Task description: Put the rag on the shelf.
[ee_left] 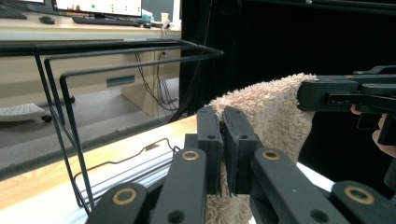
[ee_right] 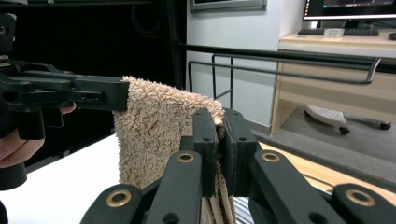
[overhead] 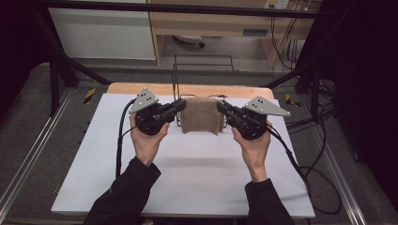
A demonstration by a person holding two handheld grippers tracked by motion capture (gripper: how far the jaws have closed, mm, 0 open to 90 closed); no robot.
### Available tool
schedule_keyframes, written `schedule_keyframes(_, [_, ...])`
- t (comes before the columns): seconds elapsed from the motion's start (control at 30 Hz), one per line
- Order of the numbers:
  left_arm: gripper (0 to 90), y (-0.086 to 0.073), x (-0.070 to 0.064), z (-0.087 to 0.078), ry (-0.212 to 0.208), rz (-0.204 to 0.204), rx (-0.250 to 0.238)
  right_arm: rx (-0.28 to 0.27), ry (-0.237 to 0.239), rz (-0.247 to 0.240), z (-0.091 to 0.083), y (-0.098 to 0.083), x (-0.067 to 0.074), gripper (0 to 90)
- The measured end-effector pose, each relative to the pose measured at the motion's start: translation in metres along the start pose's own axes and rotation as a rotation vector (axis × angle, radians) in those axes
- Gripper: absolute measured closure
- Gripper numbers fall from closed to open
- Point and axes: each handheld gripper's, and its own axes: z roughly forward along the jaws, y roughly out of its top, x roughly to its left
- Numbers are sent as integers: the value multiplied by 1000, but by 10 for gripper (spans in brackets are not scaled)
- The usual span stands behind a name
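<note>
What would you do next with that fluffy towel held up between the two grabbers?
Probably carry it forward and drape it over a bar of the wire rack just behind. Both the left gripper and the right gripper are shut on the towel at its top corners, so it hangs off the table.

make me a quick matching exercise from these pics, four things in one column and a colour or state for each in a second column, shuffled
Things:
1. towel
2. wire rack
3. left gripper
4. table

Colour or state:
A. white top with a bare wooden strip at the far edge
B. black, thin bars, standing at the far edge of the table
C. beige, fluffy, hanging folded between two grippers
D. shut on the towel's left end

Pairs: 1-C, 2-B, 3-D, 4-A
</note>
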Motion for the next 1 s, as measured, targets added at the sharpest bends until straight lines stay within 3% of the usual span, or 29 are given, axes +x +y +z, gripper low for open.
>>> schedule_keyframes(1.0, [856,49,10,7,37,15,-85,-85,-47,-42,15,49,-5,853])
